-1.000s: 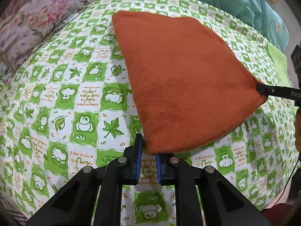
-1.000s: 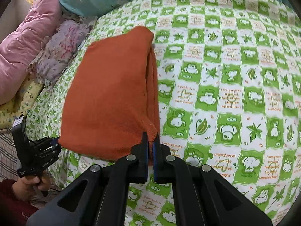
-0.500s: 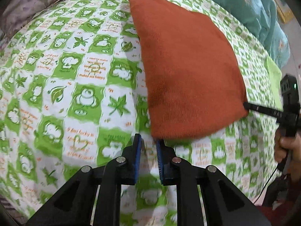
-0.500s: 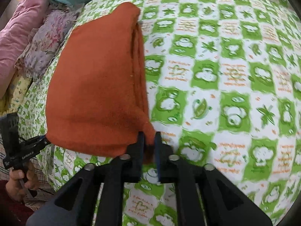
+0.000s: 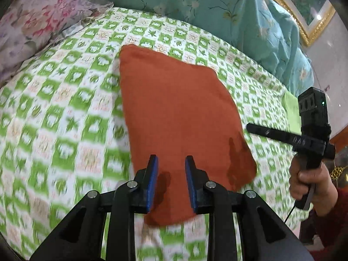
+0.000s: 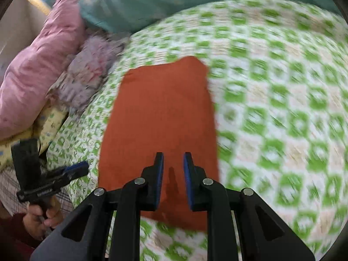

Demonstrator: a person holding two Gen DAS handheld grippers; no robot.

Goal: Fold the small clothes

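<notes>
A folded orange knit cloth (image 5: pixel 174 119) lies flat on the green-and-white checked bedsheet (image 5: pixel 65 108). My left gripper (image 5: pixel 171 161) hovers over the cloth's near edge. Its jaws are opening, and the blue pads press on nothing. In the left wrist view my right gripper (image 5: pixel 250 127) appears side-on beside the cloth's right corner, clear of it, with a hand (image 5: pixel 308 180) on its grip. In the right wrist view the right gripper (image 6: pixel 173 158) stands open above the near part of the cloth (image 6: pixel 161 119). The left gripper (image 6: pixel 80 167) is off the cloth's left edge.
A teal floral quilt (image 5: pixel 217 10) lies along the far side of the bed. A floral pillow (image 5: pixel 32 21) and a pink quilt (image 6: pixel 32 76) are piled at the left. A lime-green cloth (image 5: pixel 292 111) lies at the bed's right edge.
The right gripper let go of the cloth's near corner. Both grippers opened wider and drew back and up from the corners; the cloth stays folded on the sheet.
</notes>
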